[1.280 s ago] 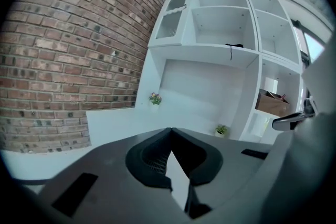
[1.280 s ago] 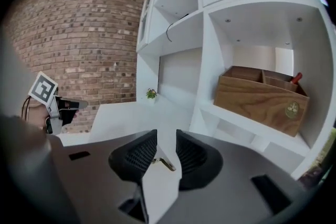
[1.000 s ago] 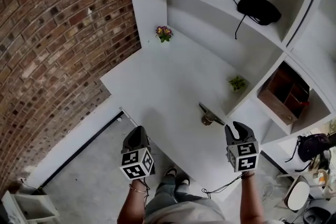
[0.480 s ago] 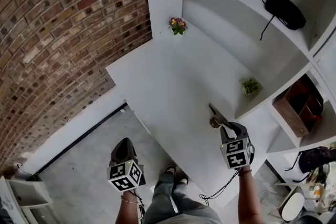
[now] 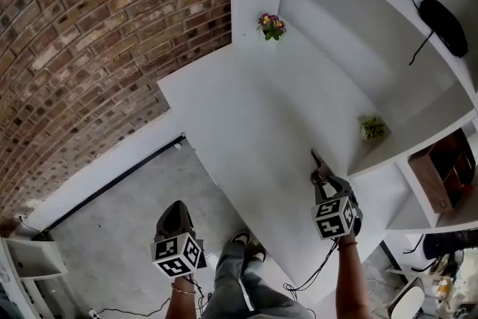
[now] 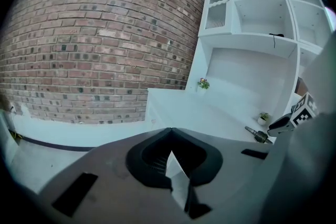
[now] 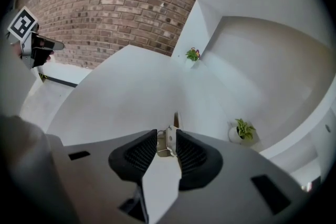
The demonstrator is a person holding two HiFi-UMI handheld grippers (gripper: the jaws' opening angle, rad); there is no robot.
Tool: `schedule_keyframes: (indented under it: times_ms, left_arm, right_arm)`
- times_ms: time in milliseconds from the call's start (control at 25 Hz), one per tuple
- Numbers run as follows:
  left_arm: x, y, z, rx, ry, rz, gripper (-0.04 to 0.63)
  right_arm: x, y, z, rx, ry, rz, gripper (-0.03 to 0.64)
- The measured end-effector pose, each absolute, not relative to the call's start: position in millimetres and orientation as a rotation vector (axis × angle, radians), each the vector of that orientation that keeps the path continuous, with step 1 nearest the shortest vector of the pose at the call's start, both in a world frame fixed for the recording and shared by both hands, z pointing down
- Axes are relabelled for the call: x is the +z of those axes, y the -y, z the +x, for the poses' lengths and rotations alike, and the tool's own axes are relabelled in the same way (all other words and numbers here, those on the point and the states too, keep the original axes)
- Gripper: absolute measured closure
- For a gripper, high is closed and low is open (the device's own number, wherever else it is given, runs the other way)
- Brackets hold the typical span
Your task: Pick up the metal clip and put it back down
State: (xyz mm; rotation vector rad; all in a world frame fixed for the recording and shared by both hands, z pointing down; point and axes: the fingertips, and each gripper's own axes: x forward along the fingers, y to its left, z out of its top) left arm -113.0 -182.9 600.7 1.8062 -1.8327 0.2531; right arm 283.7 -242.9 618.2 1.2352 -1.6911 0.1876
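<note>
2 tongs, 1 metal clip, 2 potted plants

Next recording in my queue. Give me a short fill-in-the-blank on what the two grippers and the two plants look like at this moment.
1. The right gripper has its tongs closed on the ___ on the white desk.
2. The left gripper, tongs together, hangs over the grey ___, off the desk.
3. The far potted plant bears ___; the near potted plant is plain green.

Missing words: metal clip; floor; flowers.
</note>
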Motion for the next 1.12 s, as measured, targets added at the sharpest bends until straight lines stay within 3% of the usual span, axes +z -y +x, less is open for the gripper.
schedule_keyframes:
  times_ms: [1120]
  left_arm:
    - [614.8,202.2,-102.6,0.256,1.795,1.813,0.594]
  right_arm:
    - [649.6,261.9,296.2,0.091,1.553,1.18,0.562]
